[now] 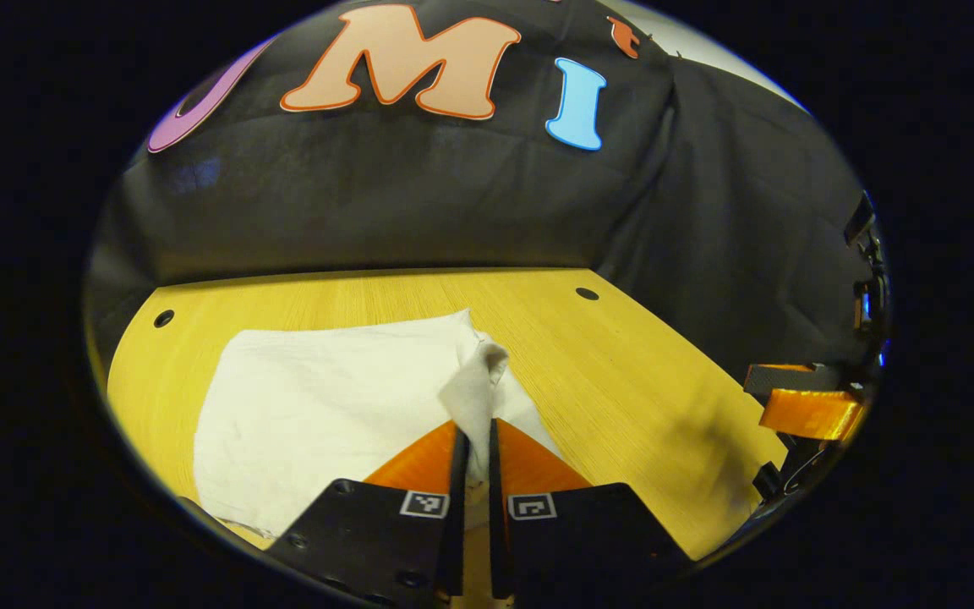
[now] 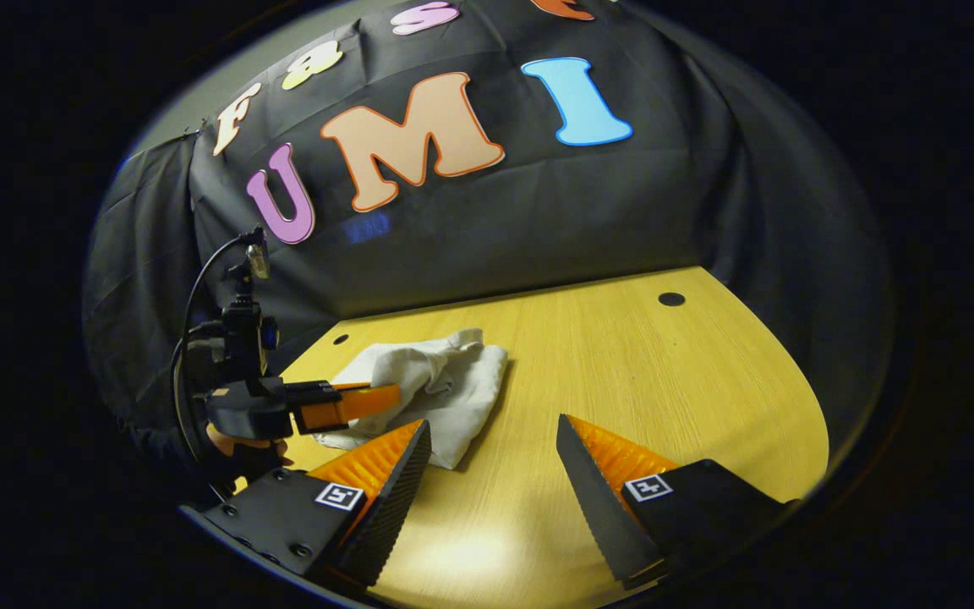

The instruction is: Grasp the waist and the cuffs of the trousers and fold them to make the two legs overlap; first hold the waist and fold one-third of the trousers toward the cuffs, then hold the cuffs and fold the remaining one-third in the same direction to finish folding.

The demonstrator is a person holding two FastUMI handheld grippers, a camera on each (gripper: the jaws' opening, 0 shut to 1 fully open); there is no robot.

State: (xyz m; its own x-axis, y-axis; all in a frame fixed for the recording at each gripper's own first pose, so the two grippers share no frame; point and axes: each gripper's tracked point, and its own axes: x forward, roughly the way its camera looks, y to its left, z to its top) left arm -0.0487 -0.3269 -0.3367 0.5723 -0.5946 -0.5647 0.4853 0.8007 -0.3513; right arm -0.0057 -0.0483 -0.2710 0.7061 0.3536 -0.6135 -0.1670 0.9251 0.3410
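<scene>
White trousers (image 1: pixel 326 397) lie bunched on the yellow wooden surface (image 2: pixel 622 372) before black cloth (image 2: pixel 495 220). The left gripper (image 1: pixel 474 440) has its jaws pinching a fold; the right gripper (image 2: pixel 491 440) has its jaws spread.

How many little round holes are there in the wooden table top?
2, both near the table's far edge by the cloth wall: one hole behind the white trousers, the other hole toward the opposite corner. More could be hidden.
</scene>
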